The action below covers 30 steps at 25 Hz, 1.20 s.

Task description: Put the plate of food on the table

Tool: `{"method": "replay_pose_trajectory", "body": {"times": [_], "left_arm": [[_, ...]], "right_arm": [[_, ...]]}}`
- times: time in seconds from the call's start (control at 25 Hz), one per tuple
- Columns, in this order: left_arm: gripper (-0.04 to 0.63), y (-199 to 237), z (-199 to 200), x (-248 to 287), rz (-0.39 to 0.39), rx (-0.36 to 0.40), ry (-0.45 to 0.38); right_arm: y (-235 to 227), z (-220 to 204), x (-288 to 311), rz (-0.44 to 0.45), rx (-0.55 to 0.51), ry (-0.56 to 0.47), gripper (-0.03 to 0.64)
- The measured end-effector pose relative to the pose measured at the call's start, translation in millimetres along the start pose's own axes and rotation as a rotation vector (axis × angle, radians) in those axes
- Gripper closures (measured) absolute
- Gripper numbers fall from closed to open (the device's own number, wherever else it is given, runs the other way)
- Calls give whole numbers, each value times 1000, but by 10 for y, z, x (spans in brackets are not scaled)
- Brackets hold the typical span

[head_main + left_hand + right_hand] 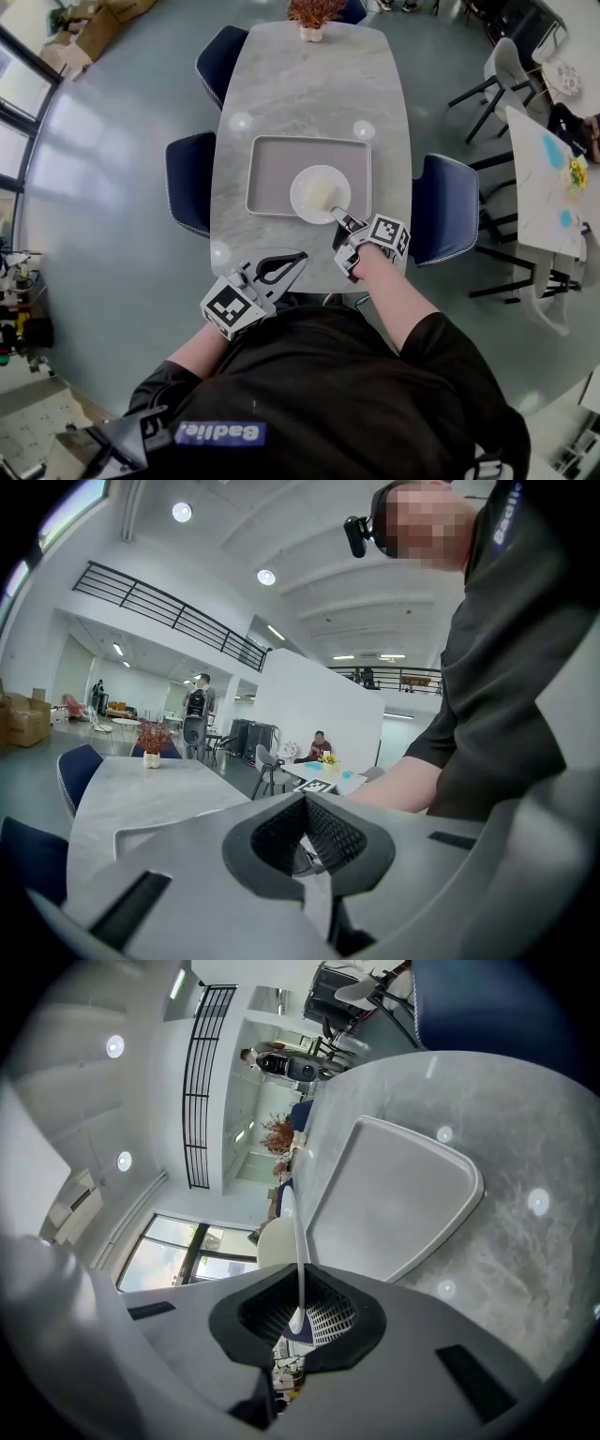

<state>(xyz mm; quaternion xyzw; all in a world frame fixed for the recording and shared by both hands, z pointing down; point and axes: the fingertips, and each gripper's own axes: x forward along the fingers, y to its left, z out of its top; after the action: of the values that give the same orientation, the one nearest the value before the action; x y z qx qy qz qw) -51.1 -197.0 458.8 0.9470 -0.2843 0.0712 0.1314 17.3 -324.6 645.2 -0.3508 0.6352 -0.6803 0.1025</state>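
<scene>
Our right gripper's [341,221] pads pinch the plate's [312,190] thin rim at the tray's [275,172] near right corner. The left gripper [283,266] is pressed shut on nothing (idle at the table's [309,84] near edge). We judge that so narrow a one-sided pinch could let the plate tilt or slip, spilling the food [324,196].

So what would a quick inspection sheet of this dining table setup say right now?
Surface: grey marble table.
Job's things: white plate with pale food, over the near right part of the grey tray.
Clutter: potted plant at the far end.
Grippers: right gripper jaws shut on the plate's rim; left gripper jaws together, empty, at the near edge.
Cables: nothing seen.
Surroundings: blue chairs; second white table to the right.
</scene>
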Motion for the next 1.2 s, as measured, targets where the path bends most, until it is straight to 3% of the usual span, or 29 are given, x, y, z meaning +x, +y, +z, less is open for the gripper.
{"method": "replay_pose_trajectory", "body": {"times": [0.6, 1.2], "left_arm": [[591, 468, 96, 123, -69, 26, 36], [589, 599, -95, 66, -38, -59, 40]], "right_arm": [[-600, 429, 867, -143, 75, -38, 597], [-842, 496, 1121, -193, 117, -36, 597]]}}
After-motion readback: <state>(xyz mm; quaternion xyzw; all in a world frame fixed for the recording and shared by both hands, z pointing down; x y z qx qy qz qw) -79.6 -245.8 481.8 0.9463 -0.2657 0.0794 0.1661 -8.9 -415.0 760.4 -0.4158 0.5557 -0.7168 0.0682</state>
